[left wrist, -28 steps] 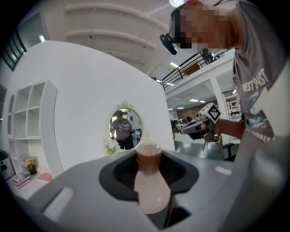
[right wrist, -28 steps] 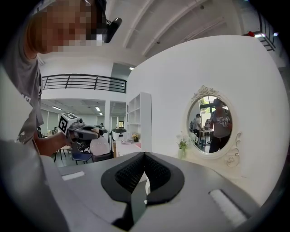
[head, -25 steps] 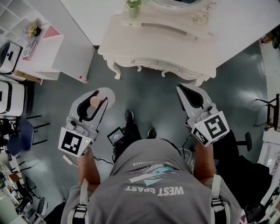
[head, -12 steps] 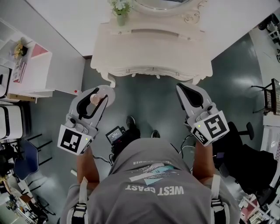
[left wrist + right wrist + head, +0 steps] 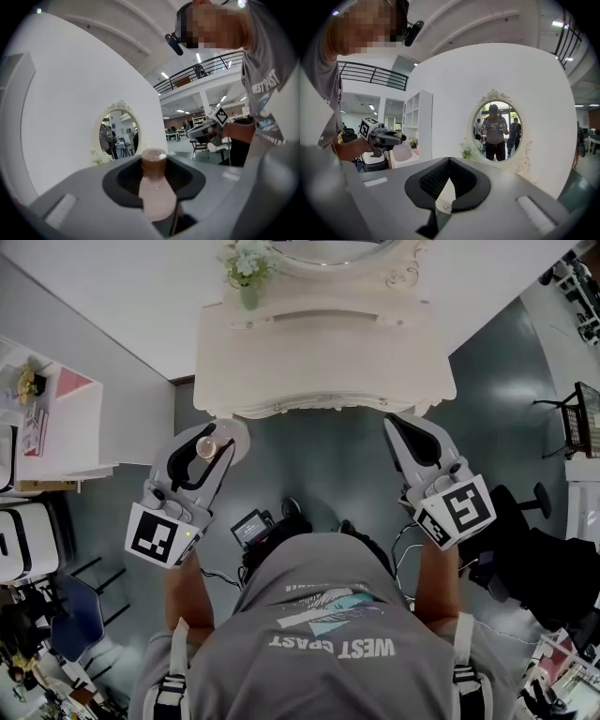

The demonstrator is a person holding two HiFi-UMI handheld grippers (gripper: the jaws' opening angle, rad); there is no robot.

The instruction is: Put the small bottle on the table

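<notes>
Left gripper view has the best look at the bottle (image 5: 156, 192): pale body, brown cap, sitting dead centre with the black pads (image 5: 121, 182) hugging it on both sides around the neck. So the left gripper (image 5: 217, 438) is pinching the bottle, its jaws held apart by it and the cap poking up past them. The bottle is up in the air, not resting on anything.

In the head view it sits at roughly 10 o'clock from the frame centre, over the grey floor (image 5: 323, 465), just off the front left corner of the table (image 5: 319, 367). The table is at 1 o'clock from the bottle, near but not touching, white with curvy edges. Along its back edge, around 12 o'clock, there's a little vase of flowers (image 5: 246, 266) and next to it an oval mirror (image 5: 497, 125) on the wall.

The right gripper (image 5: 397, 424) is at 3 o'clock from the bottle, well apart from it, pointing at the table too. Its jaws are pressed together at the tips with nothing between them.

There's a white shelf (image 5: 66, 442) off at 9 o'clock, and the person's grey shirt (image 5: 328, 634) fills the bottom at 6 o'clock.
</notes>
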